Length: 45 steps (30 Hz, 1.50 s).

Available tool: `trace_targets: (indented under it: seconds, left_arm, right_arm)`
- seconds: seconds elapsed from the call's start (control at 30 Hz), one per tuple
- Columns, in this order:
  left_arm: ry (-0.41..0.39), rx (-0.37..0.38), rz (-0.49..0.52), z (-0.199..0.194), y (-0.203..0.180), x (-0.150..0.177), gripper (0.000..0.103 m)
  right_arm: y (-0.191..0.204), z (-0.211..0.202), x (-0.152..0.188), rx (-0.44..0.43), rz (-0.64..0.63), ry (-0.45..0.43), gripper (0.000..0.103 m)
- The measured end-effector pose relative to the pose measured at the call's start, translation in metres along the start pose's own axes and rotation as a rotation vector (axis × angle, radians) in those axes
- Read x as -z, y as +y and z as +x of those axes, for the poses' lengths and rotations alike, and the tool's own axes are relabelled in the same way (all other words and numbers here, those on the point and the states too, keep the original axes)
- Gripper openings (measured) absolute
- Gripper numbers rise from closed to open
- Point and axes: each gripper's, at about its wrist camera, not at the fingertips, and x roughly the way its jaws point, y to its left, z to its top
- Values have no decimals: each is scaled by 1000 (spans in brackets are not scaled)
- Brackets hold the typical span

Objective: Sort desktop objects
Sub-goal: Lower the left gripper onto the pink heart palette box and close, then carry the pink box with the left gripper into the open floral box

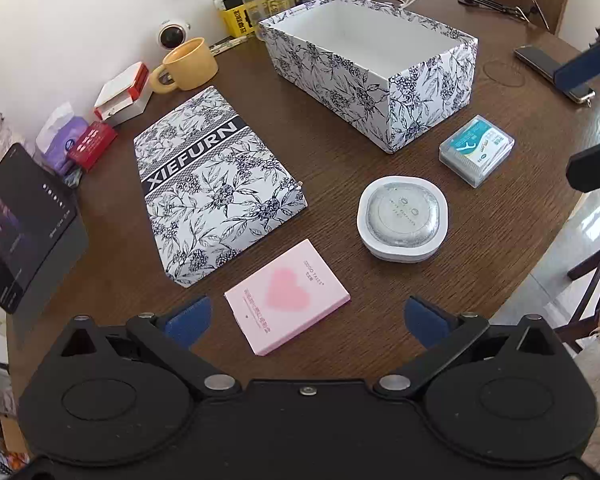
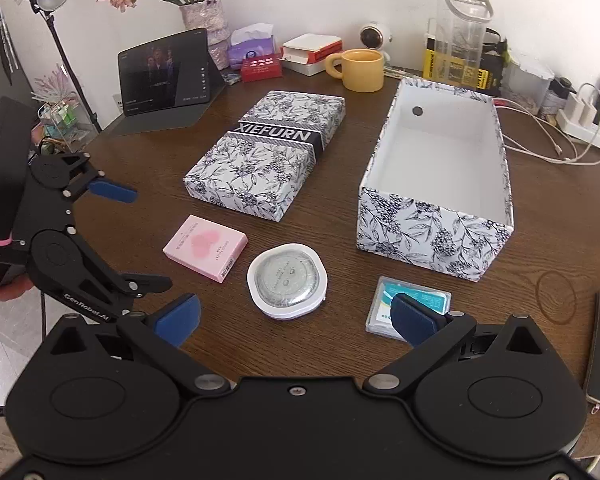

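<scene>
While both grippers are held above the near edge of the brown table [image 2: 340, 216], nothing is gripped by either. The left gripper [image 1: 307, 320] is seen with its blue fingers spread wide, the near end of the pink box [image 1: 287, 297] lying below and between them. The right gripper [image 2: 296, 316] is likewise spread, one pad overlapping the clear floss-pick case [image 2: 416, 300] in its own view.

The pink box, marked with a heart, is laid flat, its long axis running slantwise from the near left toward the far right in the left wrist view. Just beside it sits the round white container [image 2: 287, 280], and the floss-pick case is set further right, close to the open patterned box [image 2: 432, 236]. That box is turned with its long axis running away from the right wrist camera, and only a bare white interior is shown. Its lid [image 2: 268, 160], printed XIEFURN, is laid flat to the left, its length angled toward the yellow mug [image 2: 360, 70].
</scene>
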Motion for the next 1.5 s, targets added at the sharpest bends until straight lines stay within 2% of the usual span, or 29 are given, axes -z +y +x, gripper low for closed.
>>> trace_targets:
  seconds: [0.4,0.63,0.73,0.9,0.97,1.13,1.2,1.27,1.5]
  left_arm:
    - [45,110,342,60,22,-4,103]
    - [72,328,421,90,48,-8,101]
    - [96,384,482,101,51,-5,94]
    - [96,424,558,109,51,2,91]
    - [94,440,586,111,50,4,84]
    - [89,478,657,117,49,11,82]
    - [85,492,682,120,48,9,77]
    - [81,494,680,122,49,-3,69]
    - [44,488,691,121,45,6,67]
  right_arm:
    - [18,15,-28,-49,-80,25,103]
    - [27,38,-47,-63,-79,71,103]
    - [29,44,-53,-42,-74,85,103]
    - [32,49,-63,-13,-54,82,103]
    - [34,51,-64,-5,-45,86,103]
    - [36,55,-68,8,-23,107,103]
    - [36,55,-68,17,-15,112,103]
    - [34,52,-68,23,3,104,103]
    - [22,33,-67,35,83,50,103]
